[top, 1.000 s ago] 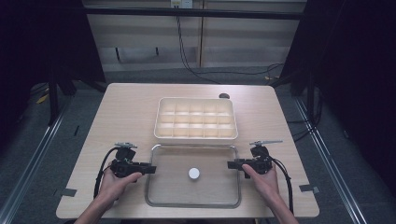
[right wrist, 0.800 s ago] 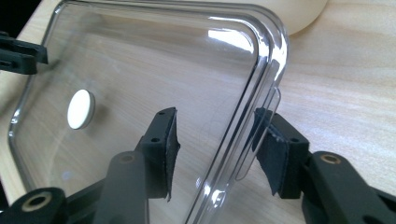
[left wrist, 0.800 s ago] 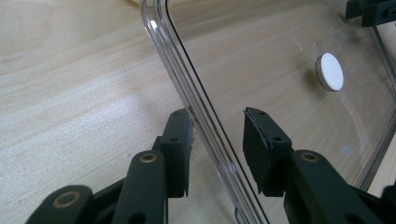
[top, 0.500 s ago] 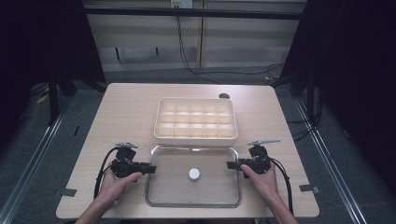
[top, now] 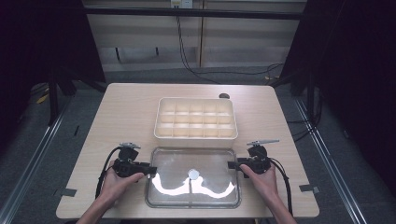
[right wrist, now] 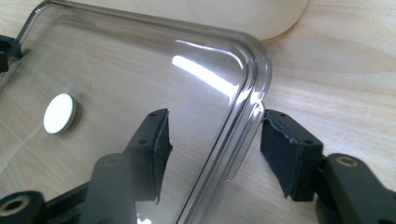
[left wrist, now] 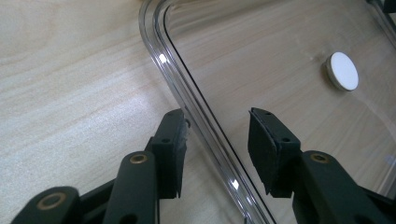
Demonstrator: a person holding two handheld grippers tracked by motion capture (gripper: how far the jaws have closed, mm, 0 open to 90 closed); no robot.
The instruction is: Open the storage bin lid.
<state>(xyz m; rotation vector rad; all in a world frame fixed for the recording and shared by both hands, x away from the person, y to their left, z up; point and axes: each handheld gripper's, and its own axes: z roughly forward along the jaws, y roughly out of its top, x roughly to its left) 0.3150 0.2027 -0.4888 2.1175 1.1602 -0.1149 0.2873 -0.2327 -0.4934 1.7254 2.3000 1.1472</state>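
- Spreading across the middle of the high view, the wooden table [top: 130, 116] carries everything, and both hands stay where they were a second ago.
- Next in size, the cream compartment box [top: 195, 119] stands open in the centre of the frame, its compartments looking empty, just above the lid.
- Below it, in the lower centre, the clear lid [top: 192, 177] lies flat on the table, near the box but not on it. Compared with a second ago it now shows bright curved reflections, so I judge it has settled or shifted a little.
- At the lower left, the left gripper [top: 148, 170] sits at the left edge of the lid. Its jaws have just been opening to a medium gap; in the left gripper view [left wrist: 217, 140] the rim runs between them, and the pads seem no longer to press on it, though one pad is very close.
- At the lower right, the right gripper [top: 232, 165] stands at the right edge. Its jaws have also just been opening, now rather wide; in the right gripper view [right wrist: 215, 149] the rim is between them, free of both pads.
- Smallest, the white round knob [top: 192, 174] sits in the middle of the lid.
- To my judgement the lid is now released on the table, and the box is left uncovered.
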